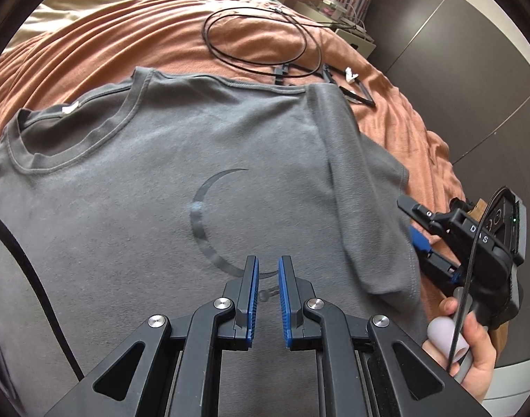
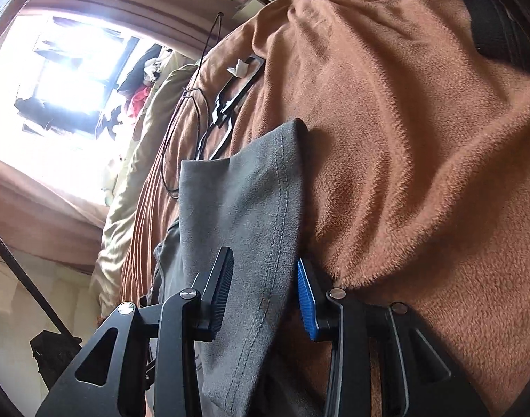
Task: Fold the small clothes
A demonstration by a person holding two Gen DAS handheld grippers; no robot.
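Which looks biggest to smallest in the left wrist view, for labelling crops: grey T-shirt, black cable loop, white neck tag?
1. grey T-shirt, filling most of the picture.
2. black cable loop, lying farther away on the orange blanket, so it may look smaller than it is.
3. white neck tag, tiny.

Black cable (image 1: 254,40) coiled on orange blanket (image 1: 108,45).

My left gripper (image 1: 267,279) hangs over the shirt (image 1: 160,191) spread on the blanket (image 1: 126,34); cables (image 1: 254,34) lie beyond it, my right gripper (image 2: 261,295) at its sleeve (image 2: 244,187).
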